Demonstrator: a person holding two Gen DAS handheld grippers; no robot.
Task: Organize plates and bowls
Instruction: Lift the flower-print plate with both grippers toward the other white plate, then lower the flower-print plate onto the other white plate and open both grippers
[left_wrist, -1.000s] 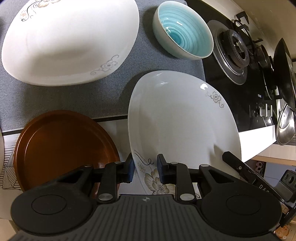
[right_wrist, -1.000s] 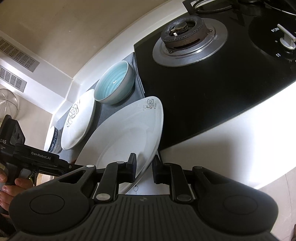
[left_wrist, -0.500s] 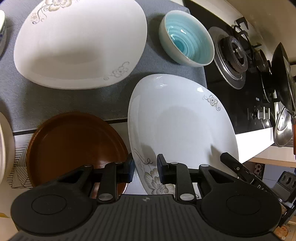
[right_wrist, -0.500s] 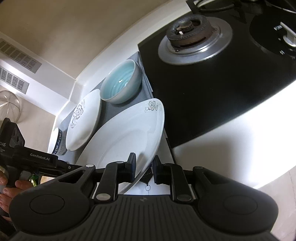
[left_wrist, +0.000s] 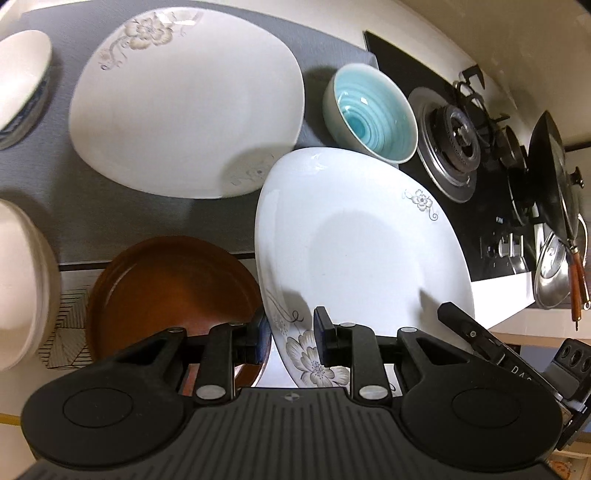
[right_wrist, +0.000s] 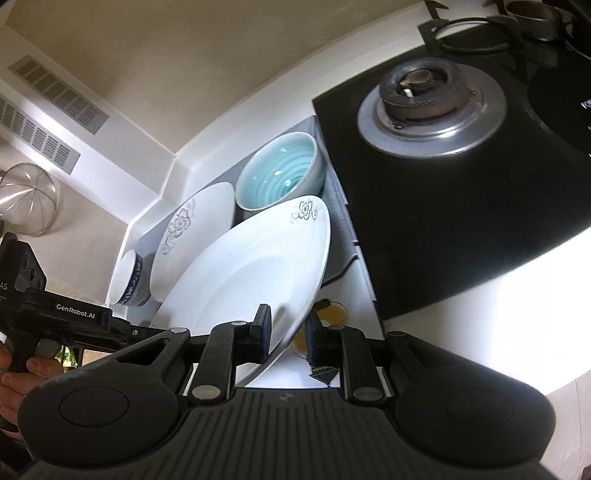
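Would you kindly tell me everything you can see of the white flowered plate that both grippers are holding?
The held plate is white, glossy, ceramic-looking, rounded-square, with a large grey flower at the near corner and a small one at the far corner. It looks empty and clean. The left gripper clamps its near flowered rim; the right gripper clamps another edge. It is tilted, lifted above the counter, overlapping the brown plate and the teal bowl in view.

We lose the near rim of the flowered plate (left_wrist: 362, 251) behind the left tongs (left_wrist: 291, 338), and the brown plate (left_wrist: 166, 291) left of them is partly covered too. Farther left, two white dishes (left_wrist: 22, 280) run past the frame edge. Beyond the right tongs (right_wrist: 286, 338), a yellow object (right_wrist: 332, 315) stays unidentifiable.
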